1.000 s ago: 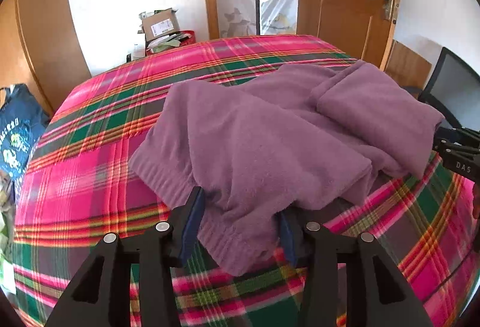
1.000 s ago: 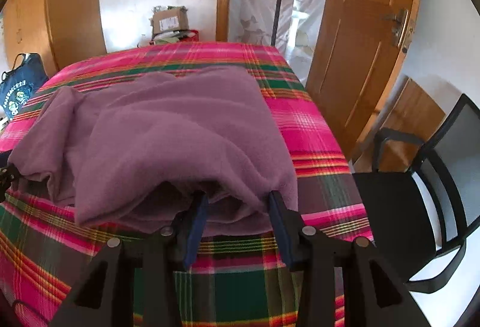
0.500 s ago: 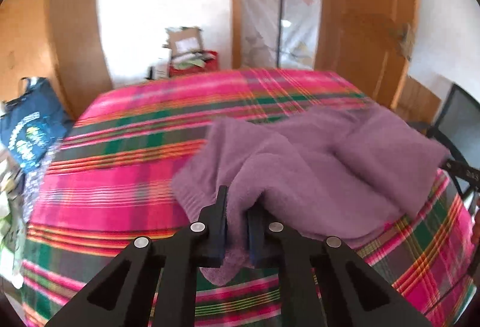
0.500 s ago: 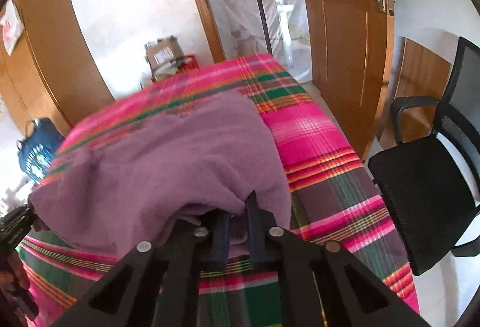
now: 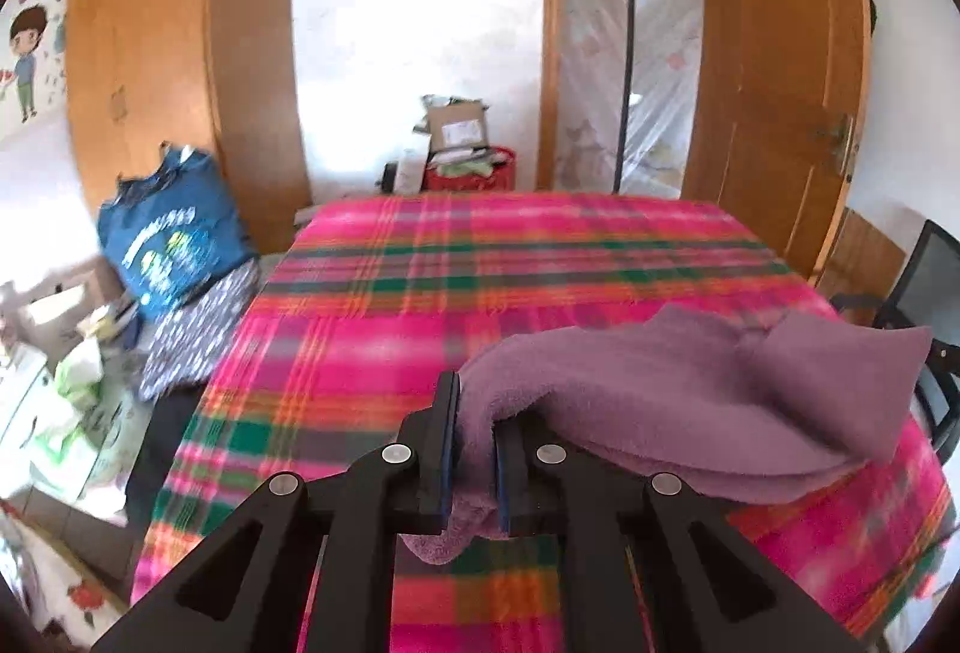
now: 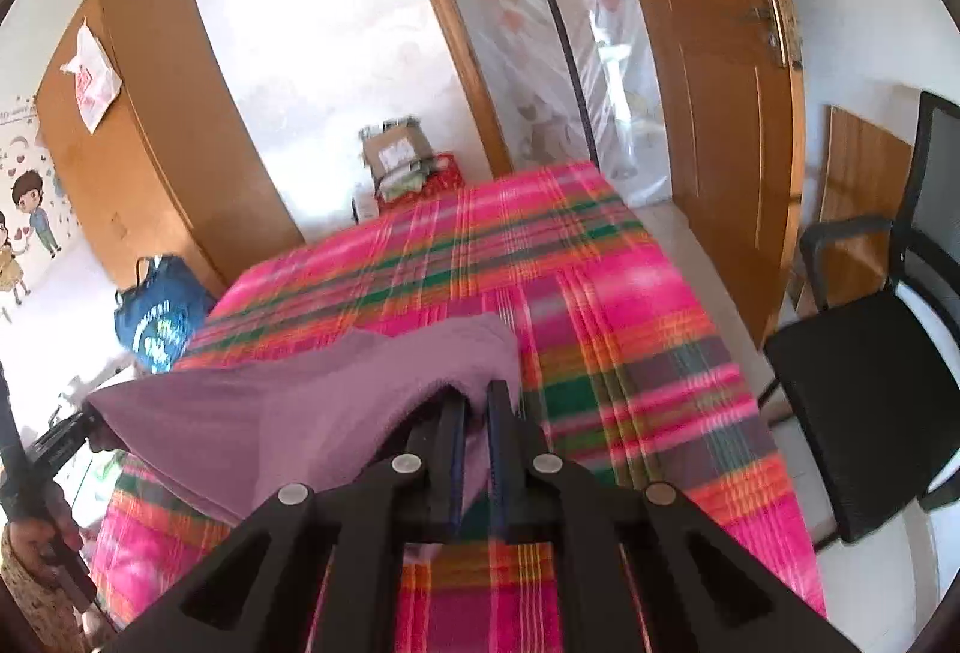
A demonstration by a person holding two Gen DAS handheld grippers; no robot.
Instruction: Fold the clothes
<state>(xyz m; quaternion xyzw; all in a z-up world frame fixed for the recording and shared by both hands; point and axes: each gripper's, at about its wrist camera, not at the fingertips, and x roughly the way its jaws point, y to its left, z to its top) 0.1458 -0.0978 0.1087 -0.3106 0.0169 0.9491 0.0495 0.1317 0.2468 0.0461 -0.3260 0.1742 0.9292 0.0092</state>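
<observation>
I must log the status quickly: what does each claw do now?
Left claw: closed on the purple garment.
Right claw: closed on the purple garment.

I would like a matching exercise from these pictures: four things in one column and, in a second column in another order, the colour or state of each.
Things:
1. garment
2. blanket
3. office chair
4. left gripper

Colour or state:
A. black, standing beside the bed
B. pink plaid with green and orange lines
C. shut on fabric
D. purple fleece, lifted at two edges

Pairs: 1-D, 2-B, 3-A, 4-C. The right gripper is also shut on the garment.
</observation>
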